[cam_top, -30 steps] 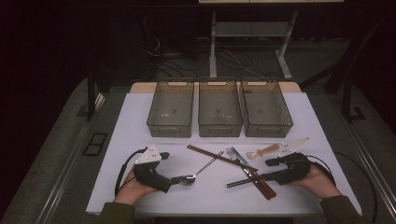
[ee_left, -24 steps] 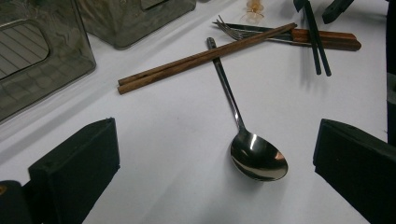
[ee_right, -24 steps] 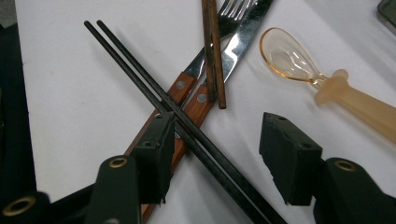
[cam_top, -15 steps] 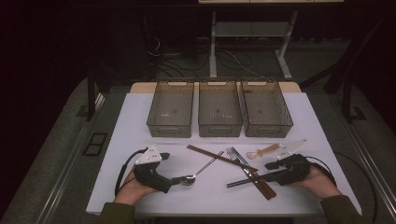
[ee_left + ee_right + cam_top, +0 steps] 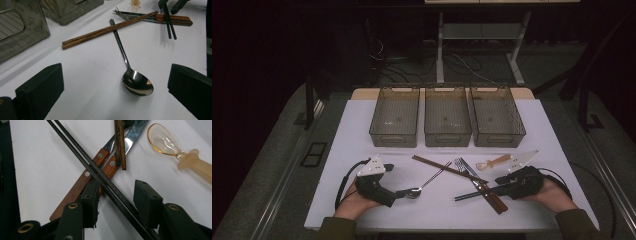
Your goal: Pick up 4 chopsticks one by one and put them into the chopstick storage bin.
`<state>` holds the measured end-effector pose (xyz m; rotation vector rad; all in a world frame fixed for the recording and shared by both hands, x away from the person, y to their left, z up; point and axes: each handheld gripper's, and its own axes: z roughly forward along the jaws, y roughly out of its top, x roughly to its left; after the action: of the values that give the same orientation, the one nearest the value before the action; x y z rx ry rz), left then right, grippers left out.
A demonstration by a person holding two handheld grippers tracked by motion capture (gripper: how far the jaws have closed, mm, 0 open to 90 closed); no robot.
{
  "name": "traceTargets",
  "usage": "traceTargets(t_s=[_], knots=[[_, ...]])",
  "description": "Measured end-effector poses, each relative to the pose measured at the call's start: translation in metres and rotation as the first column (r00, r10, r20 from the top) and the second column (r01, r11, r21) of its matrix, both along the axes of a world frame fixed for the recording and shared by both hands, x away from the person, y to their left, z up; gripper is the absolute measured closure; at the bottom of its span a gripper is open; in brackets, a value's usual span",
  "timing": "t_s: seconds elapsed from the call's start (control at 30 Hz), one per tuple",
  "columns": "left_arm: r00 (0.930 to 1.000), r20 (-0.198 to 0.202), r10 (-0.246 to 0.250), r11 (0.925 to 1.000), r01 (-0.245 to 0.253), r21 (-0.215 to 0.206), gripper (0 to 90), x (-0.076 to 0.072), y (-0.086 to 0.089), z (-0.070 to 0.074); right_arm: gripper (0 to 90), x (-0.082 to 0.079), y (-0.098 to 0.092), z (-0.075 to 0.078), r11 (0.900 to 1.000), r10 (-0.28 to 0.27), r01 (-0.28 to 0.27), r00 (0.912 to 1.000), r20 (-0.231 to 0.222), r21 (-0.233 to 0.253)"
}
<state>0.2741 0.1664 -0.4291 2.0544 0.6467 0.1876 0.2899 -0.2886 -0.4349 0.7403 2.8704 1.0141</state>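
A metal spoon (image 5: pixel 431 179) lies on the white table (image 5: pixel 357 130), its bowl (image 5: pixel 137 83) between the wide-apart jaws of my left gripper (image 5: pixel 115 87), which touches nothing. My right gripper (image 5: pixel 116 187) straddles a pair of black chopsticks (image 5: pixel 82 162). Its left pad (image 5: pixel 91 195) rests against them and its right pad stands clear. The black chopsticks (image 5: pixel 477 193) cross over a wood-handled knife and fork (image 5: pixel 100 167). Brown chopsticks (image 5: pixel 447 169) lie across the spoon's handle and the fork. My left gripper (image 5: pixel 399 194) is at the front left, my right gripper (image 5: pixel 501 187) at the front right.
Three smoky plastic bins (image 5: pixel 393 139) (image 5: pixel 447 140) (image 5: pixel 499 139) stand side by side at the table's back. A translucent amber spoon (image 5: pixel 170 145) lies just beyond my right gripper. Floor and a desk frame (image 5: pixel 477 30) lie past the table.
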Motion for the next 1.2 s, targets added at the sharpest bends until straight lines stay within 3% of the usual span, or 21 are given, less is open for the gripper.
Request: traceTargets(t_s=[1.2], knots=[[1.0000, -0.003, -0.009, 0.9999, 0.009, 0.009, 0.0, 0.0003, -0.0005, -0.0007, 67.2, -0.0021, -0.0003, -0.0020, 1.000, 0.017, -0.018, 0.9992, -0.035, -0.017]])
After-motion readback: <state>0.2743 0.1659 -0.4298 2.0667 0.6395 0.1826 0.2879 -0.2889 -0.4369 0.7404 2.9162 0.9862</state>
